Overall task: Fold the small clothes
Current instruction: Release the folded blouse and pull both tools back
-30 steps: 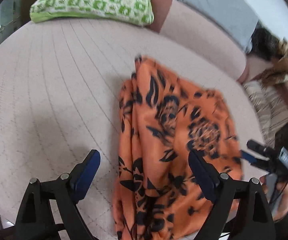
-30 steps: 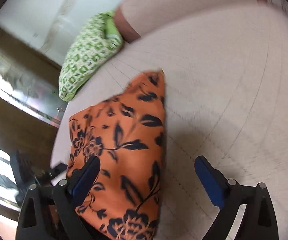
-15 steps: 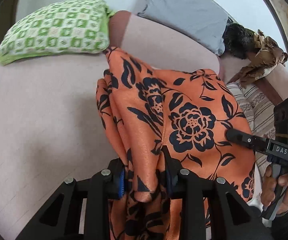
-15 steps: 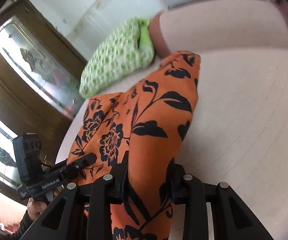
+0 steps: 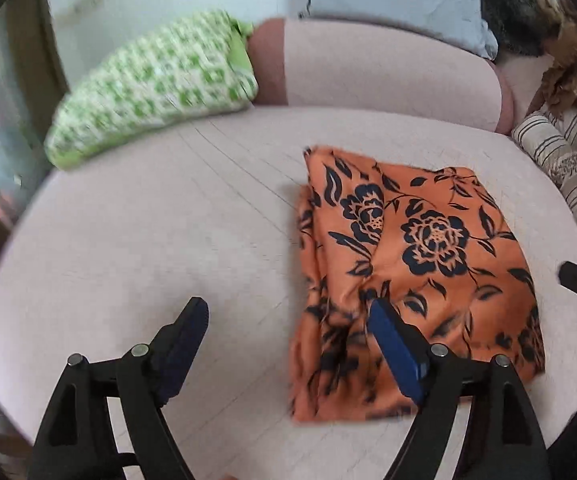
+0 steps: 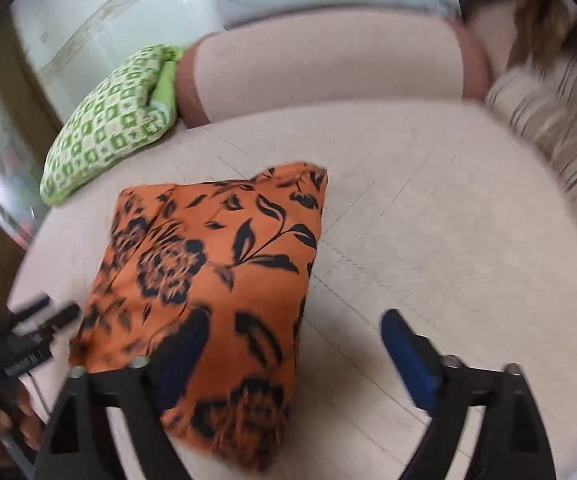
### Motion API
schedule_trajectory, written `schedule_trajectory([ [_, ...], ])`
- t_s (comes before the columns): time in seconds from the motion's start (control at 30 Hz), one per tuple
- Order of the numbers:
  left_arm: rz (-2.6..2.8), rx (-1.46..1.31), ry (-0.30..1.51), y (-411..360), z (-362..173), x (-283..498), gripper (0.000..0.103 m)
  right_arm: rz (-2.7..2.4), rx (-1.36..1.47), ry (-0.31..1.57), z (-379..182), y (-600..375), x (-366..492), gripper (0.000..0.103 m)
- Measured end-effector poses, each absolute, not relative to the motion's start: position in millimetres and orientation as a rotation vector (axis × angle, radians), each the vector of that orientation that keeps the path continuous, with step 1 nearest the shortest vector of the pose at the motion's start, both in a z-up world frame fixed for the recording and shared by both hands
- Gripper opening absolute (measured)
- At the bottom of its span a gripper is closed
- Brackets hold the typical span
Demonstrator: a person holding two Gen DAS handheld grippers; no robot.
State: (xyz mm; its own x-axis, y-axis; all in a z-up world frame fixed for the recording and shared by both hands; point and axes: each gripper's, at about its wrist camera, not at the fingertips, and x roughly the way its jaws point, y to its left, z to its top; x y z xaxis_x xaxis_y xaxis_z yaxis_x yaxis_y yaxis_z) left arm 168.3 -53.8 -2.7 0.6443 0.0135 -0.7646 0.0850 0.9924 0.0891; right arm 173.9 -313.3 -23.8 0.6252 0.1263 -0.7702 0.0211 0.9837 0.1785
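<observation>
Both grippers opening wide right now, nothing pinched: left gripper (image 5: 284, 344) at the near left corner of the orange floral cloth (image 5: 408, 272), right gripper (image 6: 294, 354) astride its near right edge. Cloth lying folded flat on the pink sofa seat (image 5: 148, 240), well short of the green checked pillow (image 5: 156, 84) beyond it. Probably best to lift clear without snagging the top layer, then smooth the rumpled left edge before another fold.

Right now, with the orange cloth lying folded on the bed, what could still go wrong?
1. The orange cloth has a bunched, rumpled left edge, so the fold may slump or come out uneven.
2. The jaws of the left gripper and the right gripper are opening right above the cloth's near edge; either could snag it and drag the fold open.
</observation>
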Motion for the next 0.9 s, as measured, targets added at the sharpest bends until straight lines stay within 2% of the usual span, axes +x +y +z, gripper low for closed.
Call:
schedule_trajectory([
  [0.03,-0.033,0.117,0.862,-50,2,163,0.083,0.059,0.147,0.881,-14,-310,165,0.103],
  [0.23,-0.063,-0.017,0.831,-43,30,120,0.087,0.027,0.136,0.863,13,-296,97,0.103],
  [0.57,-0.116,-0.026,0.817,-55,59,84,0.088,0.014,0.020,0.866,21,-260,57,0.103],
  [0.73,-0.158,-0.032,0.775,-62,69,71,0.102,0.023,-0.008,0.858,24,-253,49,0.103],
  [0.9,-0.177,0.029,0.754,-73,74,66,0.103,0.032,-0.022,0.857,27,-250,45,0.103],
])
